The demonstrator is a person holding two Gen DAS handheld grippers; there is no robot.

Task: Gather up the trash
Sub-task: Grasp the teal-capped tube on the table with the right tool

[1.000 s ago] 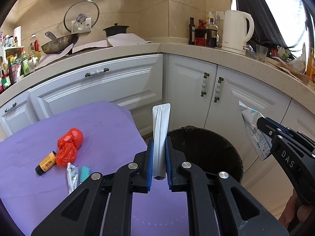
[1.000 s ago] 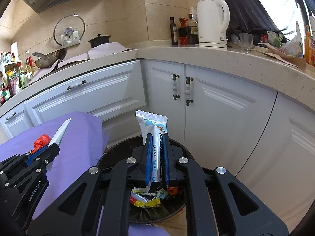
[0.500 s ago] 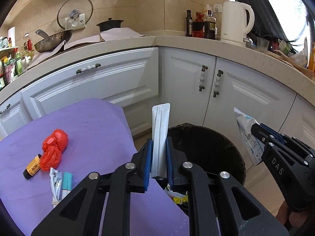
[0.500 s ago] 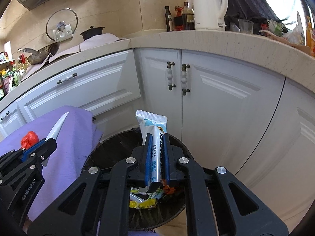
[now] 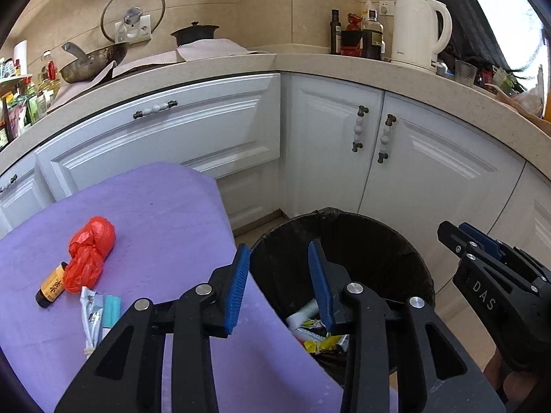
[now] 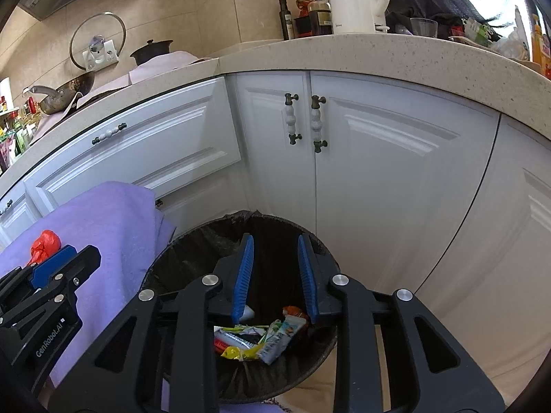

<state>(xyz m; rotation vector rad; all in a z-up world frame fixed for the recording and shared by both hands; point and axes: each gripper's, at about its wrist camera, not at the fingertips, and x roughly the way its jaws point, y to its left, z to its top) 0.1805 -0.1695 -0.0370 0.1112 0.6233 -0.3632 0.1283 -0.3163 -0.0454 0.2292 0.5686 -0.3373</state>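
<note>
Both grippers over the black bin (image 6: 193, 251), which stands on the floor at the corner of the white cabinets, just beside the purple-covered table (image 5: 165, 206).

Left gripper (image 5: 279, 275): jaws have just been opening, now part-way apart, blue pads bare, nothing between them. It sits over the near rim of the bin, at the table edge.

Right gripper (image 6: 275, 268): jaws likewise just been opening, part-way apart, nothing held. It points down into the bin mouth.

Bin contents, seen between the right jaws: a heap of wrappers (image 6: 261, 340), among them yellow foil, a white-and-blue sachet and a white tube end. I cannot tell which pieces are the newest.

Step in hand, as I judge it: the drop. Both tools are empty over the bin, so this load looks delivered.

Still on the table: a crumpled red plastic bag (image 5: 90, 253), a small brown bottle with a yellow label (image 5: 51, 285) touching it, and just beside these a silver wrapper (image 5: 89, 313) with a teal packet (image 5: 111, 311) lying against it. So the job is only partly done.

Next move likely calls for swinging back to the table. The left gripper is nearer that cluster. The flat wrapper needs a low, edge-on pinch; the red bag is bulky and soft and wants wider jaws. The bottle may roll if nudged.
</note>
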